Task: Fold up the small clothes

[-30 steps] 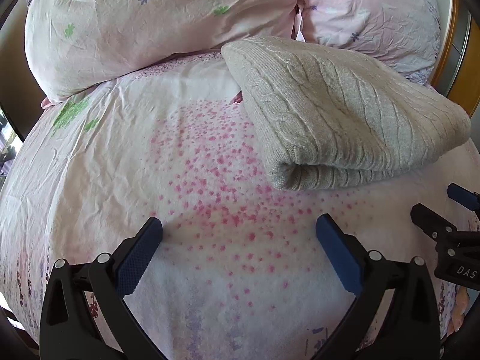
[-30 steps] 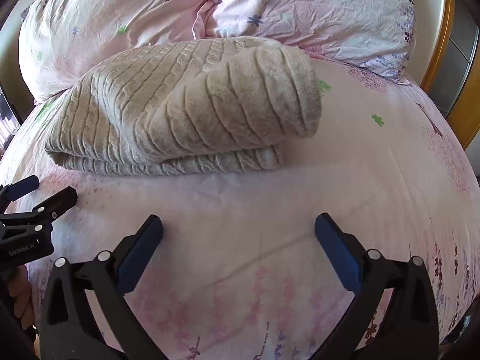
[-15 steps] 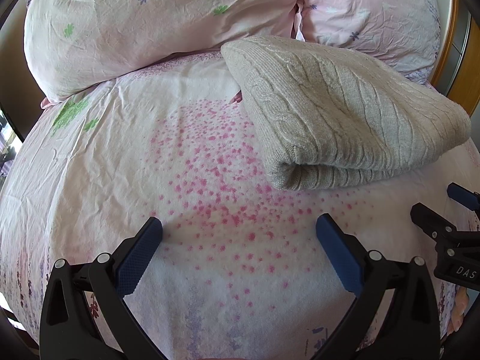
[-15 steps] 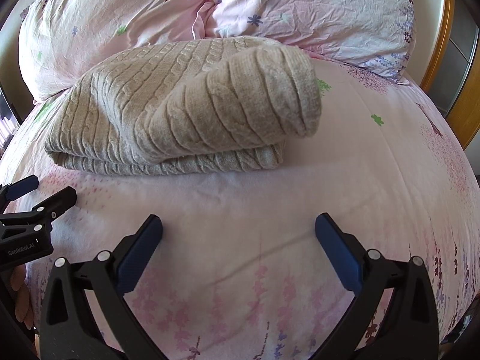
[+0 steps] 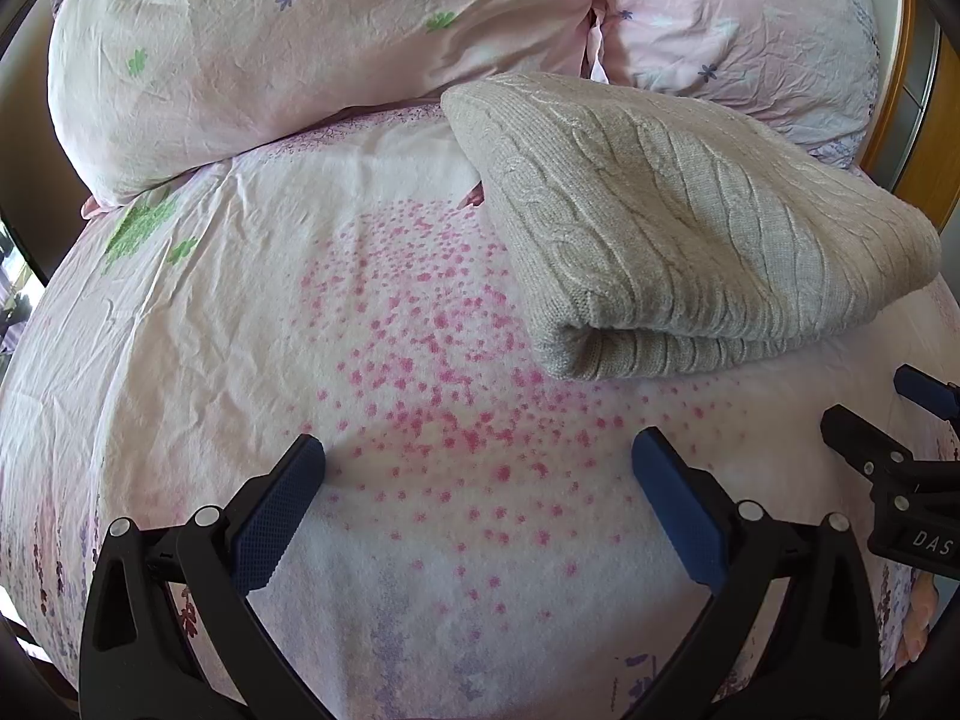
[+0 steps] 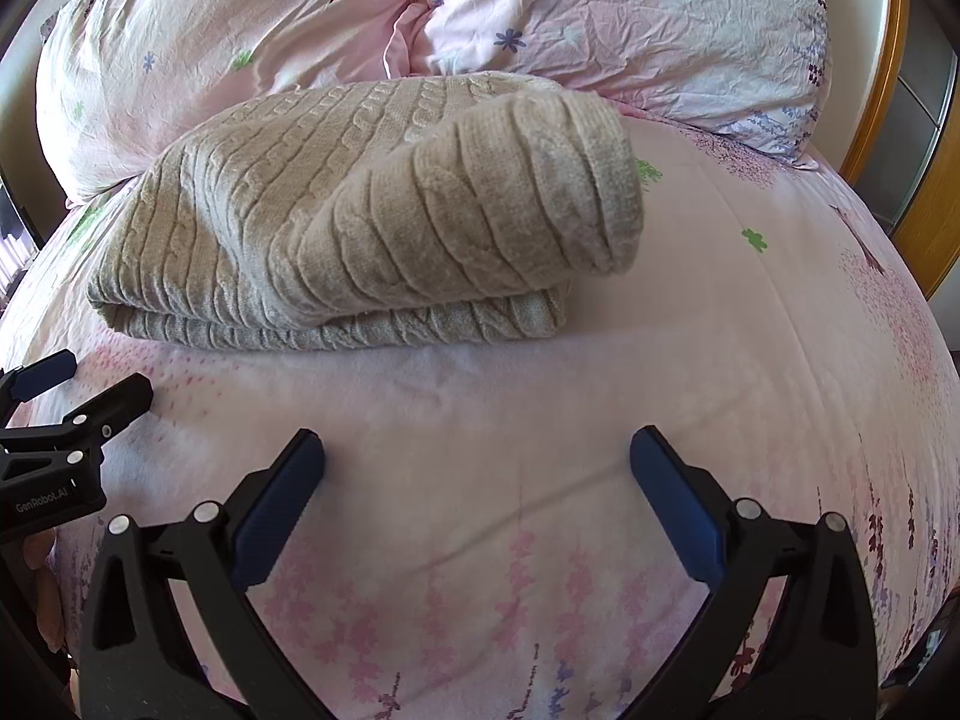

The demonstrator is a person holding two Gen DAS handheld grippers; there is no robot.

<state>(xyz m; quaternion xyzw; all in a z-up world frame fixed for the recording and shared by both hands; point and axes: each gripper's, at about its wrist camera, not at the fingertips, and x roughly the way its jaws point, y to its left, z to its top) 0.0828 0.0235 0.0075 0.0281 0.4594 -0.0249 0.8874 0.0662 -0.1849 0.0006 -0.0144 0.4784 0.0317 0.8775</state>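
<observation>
A beige cable-knit sweater [image 5: 690, 228] lies folded on the pink floral bed sheet [image 5: 300, 312], its folded edge toward me. It also shows in the right wrist view [image 6: 372, 222], with one rolled end raised at the right. My left gripper [image 5: 477, 456] is open and empty, low over the sheet, in front and to the left of the sweater. My right gripper [image 6: 477, 456] is open and empty, in front of the sweater. Each gripper shows at the edge of the other's view: the right one [image 5: 882, 420], the left one [image 6: 78, 390].
Two pink floral pillows [image 5: 288, 42] [image 6: 630, 18] lie behind the sweater at the head of the bed. A wooden bed frame [image 6: 882, 90] runs along the right. The bed sheet [image 6: 780, 330] stretches to the right of the sweater.
</observation>
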